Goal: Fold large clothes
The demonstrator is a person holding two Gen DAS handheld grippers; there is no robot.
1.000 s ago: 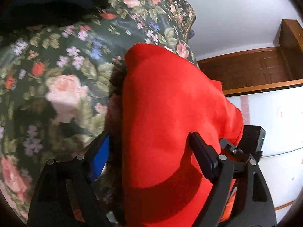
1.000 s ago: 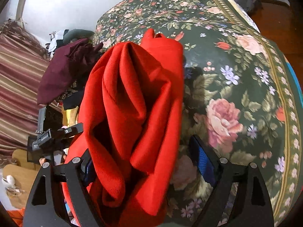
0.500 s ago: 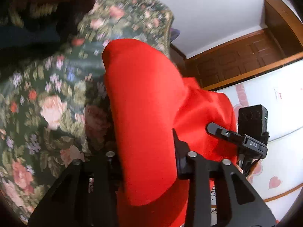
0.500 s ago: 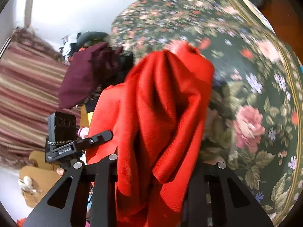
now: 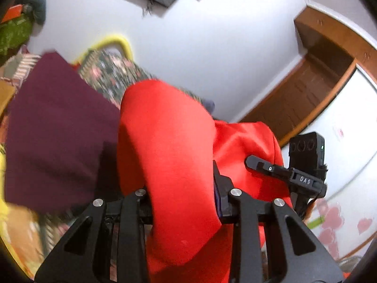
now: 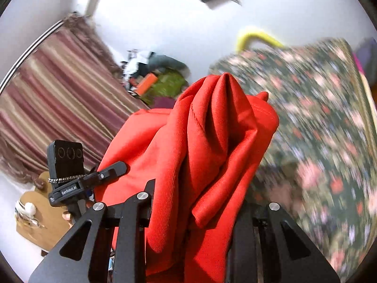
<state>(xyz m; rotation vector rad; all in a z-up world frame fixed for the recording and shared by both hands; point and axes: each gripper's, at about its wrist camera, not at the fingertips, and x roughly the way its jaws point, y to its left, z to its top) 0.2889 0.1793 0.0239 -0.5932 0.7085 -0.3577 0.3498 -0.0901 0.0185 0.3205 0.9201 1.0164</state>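
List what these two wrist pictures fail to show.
- Left gripper pads: left wrist view, buried under the red cloth.
- Right gripper pads: right wrist view, the same cloth covers them.
- Cloth's lower part: cut off by both bottom edges.
- Floral bedspread: pattern smeared by blur.

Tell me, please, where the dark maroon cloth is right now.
In the left wrist view the dark maroon cloth fills the left side, directly beside the red garment and in front of the floral bedspread.

Red garment (image 5: 174, 155), bunched, folds hanging
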